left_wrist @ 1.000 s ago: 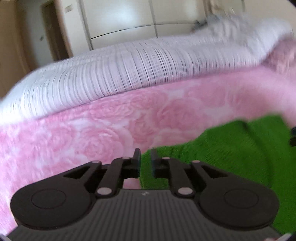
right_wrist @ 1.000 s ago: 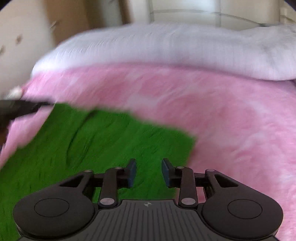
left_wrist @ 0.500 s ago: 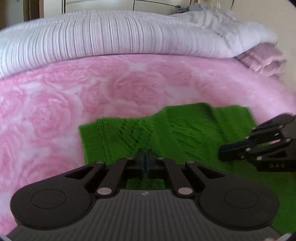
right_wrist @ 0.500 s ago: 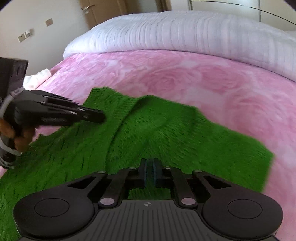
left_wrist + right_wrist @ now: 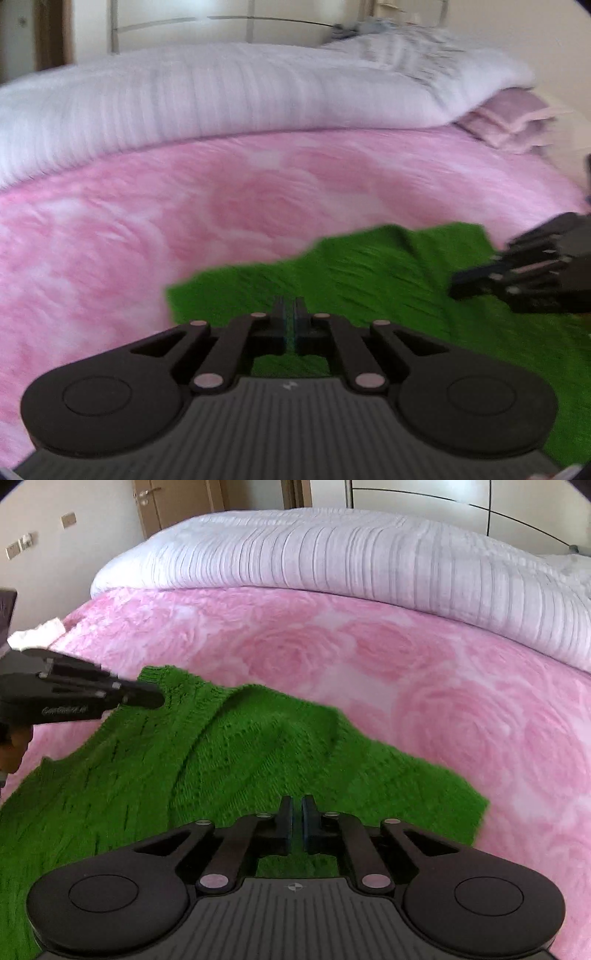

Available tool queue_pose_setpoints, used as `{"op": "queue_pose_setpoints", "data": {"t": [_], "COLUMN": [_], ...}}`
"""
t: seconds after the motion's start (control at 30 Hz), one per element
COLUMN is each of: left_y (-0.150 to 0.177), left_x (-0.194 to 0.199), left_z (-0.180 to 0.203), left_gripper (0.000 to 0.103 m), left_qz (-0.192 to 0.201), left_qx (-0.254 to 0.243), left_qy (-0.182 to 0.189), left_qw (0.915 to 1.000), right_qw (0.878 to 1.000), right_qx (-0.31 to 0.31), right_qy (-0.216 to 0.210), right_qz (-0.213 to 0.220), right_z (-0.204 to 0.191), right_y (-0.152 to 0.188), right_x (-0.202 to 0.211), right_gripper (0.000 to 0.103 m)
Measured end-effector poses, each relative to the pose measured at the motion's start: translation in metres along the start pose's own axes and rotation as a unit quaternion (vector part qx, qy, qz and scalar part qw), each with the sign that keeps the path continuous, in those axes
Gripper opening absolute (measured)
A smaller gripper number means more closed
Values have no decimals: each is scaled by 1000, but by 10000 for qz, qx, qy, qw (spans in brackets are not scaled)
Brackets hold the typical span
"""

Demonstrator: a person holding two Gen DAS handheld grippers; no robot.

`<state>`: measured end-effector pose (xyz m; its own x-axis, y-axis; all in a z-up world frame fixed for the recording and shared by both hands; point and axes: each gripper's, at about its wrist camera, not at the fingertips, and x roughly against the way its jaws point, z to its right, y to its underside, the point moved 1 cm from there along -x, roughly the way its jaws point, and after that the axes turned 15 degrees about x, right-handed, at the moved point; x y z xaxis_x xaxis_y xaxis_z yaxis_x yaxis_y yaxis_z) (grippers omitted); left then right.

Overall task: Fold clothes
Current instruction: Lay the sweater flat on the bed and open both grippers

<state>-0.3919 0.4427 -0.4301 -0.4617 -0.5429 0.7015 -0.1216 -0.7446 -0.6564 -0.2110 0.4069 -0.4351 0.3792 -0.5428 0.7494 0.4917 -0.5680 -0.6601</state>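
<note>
A green knitted garment [image 5: 229, 760] lies on the pink rose-patterned bedspread [image 5: 424, 686], with a raised fold across its middle. It also shows in the left wrist view [image 5: 369, 273]. My left gripper [image 5: 289, 314] has its jaws closed over the garment's left edge; whether it pinches cloth is hidden. It appears in the right wrist view [image 5: 159, 699] at the garment's far left corner. My right gripper [image 5: 296, 808] has its jaws nearly closed over the garment's near right part. It shows in the left wrist view [image 5: 458, 286] at the right.
A white ribbed duvet [image 5: 369, 568] is heaped along the far side of the bed. Folded pink cloth [image 5: 509, 118] lies at the far right. Wardrobe doors [image 5: 424, 502] and a room door [image 5: 147, 506] stand behind the bed.
Both grippers closed over the green garment during the last second. The garment's far edge has shifted and a fold has risen across its middle.
</note>
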Motion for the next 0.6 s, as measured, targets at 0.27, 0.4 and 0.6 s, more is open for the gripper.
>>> {"op": "queue_pose_setpoints", "data": {"t": [0.27, 0.4, 0.6], "left_y": [-11, -20, -28], "left_x": [-40, -57, -34], "left_z": [15, 14, 0], "left_gripper": [3, 3, 3], "left_qz": [-77, 256, 524], "left_qx": [-60, -135, -26], "left_qy": [-113, -589, -849], "left_qw": [9999, 9978, 9950], "right_qw": [9987, 9988, 9982], "right_qx": [-363, -309, -485], "right_qy": [-150, 172, 295], "right_qz": [322, 330, 207], "right_z": [11, 13, 20], "right_y": [-26, -39, -35], "right_x": [-41, -64, -37], "right_gripper": [5, 5, 5]}}
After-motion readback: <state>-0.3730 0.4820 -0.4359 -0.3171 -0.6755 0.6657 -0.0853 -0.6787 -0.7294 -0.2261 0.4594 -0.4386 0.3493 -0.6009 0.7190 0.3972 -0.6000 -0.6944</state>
